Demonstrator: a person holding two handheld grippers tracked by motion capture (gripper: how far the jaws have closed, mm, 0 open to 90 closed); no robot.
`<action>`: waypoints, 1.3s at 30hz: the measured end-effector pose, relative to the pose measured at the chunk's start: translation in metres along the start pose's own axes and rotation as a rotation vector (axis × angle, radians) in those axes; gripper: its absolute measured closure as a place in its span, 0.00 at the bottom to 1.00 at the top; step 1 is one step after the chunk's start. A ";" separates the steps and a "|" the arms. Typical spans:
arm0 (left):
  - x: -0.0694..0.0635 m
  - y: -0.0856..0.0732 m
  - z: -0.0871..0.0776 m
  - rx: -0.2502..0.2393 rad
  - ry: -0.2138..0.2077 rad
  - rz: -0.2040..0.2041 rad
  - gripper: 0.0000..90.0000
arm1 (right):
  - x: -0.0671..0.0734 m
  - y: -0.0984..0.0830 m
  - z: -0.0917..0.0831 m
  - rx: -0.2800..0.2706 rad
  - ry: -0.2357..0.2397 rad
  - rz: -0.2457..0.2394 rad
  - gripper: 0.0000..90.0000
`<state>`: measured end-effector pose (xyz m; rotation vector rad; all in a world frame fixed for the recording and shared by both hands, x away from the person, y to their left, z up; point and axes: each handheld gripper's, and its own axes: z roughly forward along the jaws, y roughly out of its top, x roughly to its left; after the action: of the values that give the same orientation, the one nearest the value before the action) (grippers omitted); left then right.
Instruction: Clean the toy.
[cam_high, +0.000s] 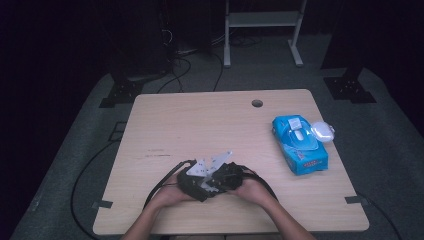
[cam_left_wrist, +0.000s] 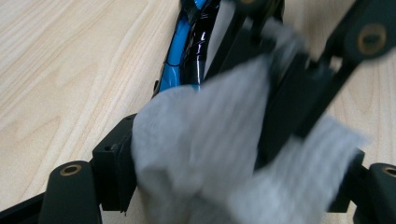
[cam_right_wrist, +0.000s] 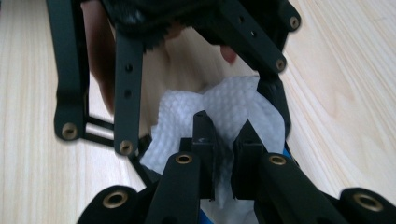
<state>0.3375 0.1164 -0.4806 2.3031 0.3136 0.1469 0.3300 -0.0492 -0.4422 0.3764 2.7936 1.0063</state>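
at the near edge of the table (cam_high: 165, 125), two forearms come in from the bottom of the high view and the hands bring both grippers together, nose to nose, just in front of the person. the left gripper (cam_high: 192, 181) and the right gripper (cam_high: 227, 177) touch or nearly touch there, with grey plates on top and black cables looping back toward the table's edge.

between them is a white wipe (cam_right_wrist: 224, 109). in the right gripper view the right gripper's (cam_right_wrist: 224, 140) jaws are clenched on a fold of the wipe, the cloth bunching up around the pads. in the left gripper view the wipe (cam_left_wrist: 201, 149) hangs crumpled between the left gripper's jaws, which stand apart on either side of it; whether their pads actually press the cloth i cannot tell. the other gripper's black linkage reaches into it from above.

farther off, toward the right side of the table, lies a blue pack of wipes (cam_high: 300, 145) with its clear lid flipped open. beyond that is a round hole (cam_high: 257, 103) near the far edge.
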 end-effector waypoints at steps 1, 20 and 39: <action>0.000 0.000 0.000 0.001 -0.001 0.005 0.26 | -0.001 -0.002 -0.002 -0.002 -0.001 0.001 0.91; 0.000 -0.001 0.000 -0.006 0.001 0.002 0.27 | -0.003 -0.035 -0.049 -0.107 -0.055 0.068 0.91; 0.000 -0.001 0.000 -0.009 -0.001 0.001 0.27 | -0.020 -0.069 -0.076 -0.011 -0.095 0.117 0.87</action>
<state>0.3375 0.1171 -0.4813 2.2943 0.3102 0.1478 0.3195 -0.1518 -0.4276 0.5764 2.7074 0.9984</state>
